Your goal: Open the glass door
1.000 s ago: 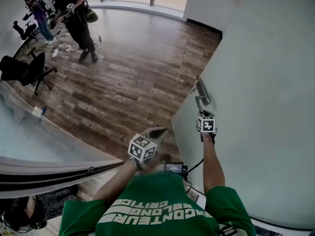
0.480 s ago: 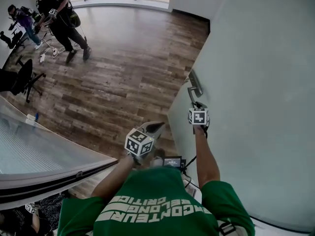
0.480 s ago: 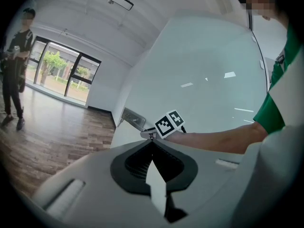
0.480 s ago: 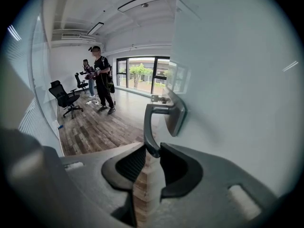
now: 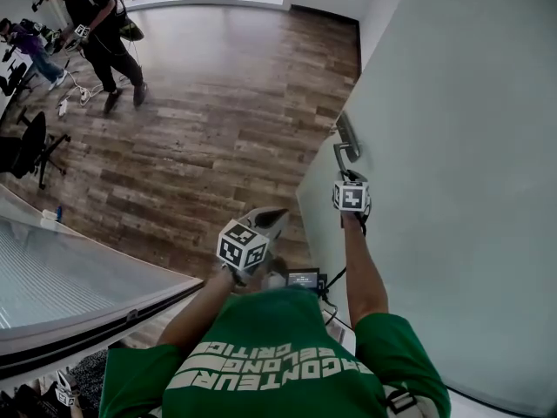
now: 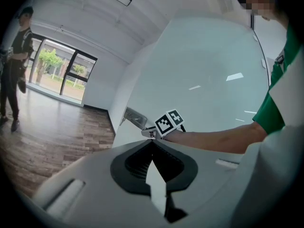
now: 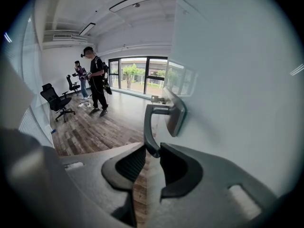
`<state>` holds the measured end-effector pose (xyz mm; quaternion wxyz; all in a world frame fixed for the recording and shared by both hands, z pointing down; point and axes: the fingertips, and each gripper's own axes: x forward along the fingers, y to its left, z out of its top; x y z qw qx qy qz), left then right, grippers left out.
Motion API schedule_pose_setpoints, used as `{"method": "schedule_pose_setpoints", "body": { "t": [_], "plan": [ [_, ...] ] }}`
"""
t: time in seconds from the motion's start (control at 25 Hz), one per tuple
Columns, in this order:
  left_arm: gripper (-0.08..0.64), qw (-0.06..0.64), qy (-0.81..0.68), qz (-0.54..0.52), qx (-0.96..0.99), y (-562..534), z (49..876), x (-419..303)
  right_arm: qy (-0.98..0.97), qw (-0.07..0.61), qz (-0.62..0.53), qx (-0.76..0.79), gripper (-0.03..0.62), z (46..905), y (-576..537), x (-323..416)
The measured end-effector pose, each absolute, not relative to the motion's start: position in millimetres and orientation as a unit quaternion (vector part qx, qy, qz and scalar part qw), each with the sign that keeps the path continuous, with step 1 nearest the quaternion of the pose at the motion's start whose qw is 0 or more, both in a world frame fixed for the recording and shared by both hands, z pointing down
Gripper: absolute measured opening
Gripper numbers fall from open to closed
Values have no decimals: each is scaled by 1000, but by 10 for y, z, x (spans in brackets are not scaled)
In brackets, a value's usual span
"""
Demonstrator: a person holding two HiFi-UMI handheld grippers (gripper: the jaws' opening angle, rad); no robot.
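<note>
The glass door (image 5: 452, 190) is the biggest thing here, a frosted panel that fills the right side of the head view with its free edge turned toward the wearer. It looks already swung clear of its frame, because the wooden floor (image 5: 218, 103) of the room beyond shows openly past that edge. On the left, a frosted glass partition (image 5: 70, 268) in a dark frame bounds the other side of the opening. Near the floor's far left corner a standing person (image 5: 100, 33) and an office chair (image 5: 30, 146) are well apart from the door, so nothing blocks its swing. Windows (image 7: 137, 75) close off the floor's far edge.

The handle (image 7: 153, 127), a metal lever on a plate, sits close to the door's free edge. The right gripper (image 5: 351, 178) reaches it on an outstretched arm. Its jaws are drawn in narrowly on the lever's bent end, with one pad on each side. That grip lets the arm steer the whole panel, and holding so near the free edge likely gives the best leverage about the hinges. The left gripper (image 5: 277, 216) hangs in front of the wearer's chest, well short of the door, its jaws pressed together on nothing. It seems kept aside because one hold on the lever is enough.
</note>
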<state>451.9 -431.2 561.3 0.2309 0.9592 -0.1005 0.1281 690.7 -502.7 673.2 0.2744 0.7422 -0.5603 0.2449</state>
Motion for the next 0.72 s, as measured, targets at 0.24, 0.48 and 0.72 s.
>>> {"method": "schedule_pose_setpoints", "body": {
  "t": [0.24,0.48,0.72],
  "plan": [
    [17,228,-89,132,961,-4350,5708,4659,-549,268,243,753,81,6793,-5021,7127],
    [17,229,-80,139,960,-4352,5707,4863,-534,264,246,765,81,6770,-4965,7453],
    [17,230,-81,141,960,-4374,5690,4949,-514,259,248,780,81,6726,-4873,7742]
  ]
}}
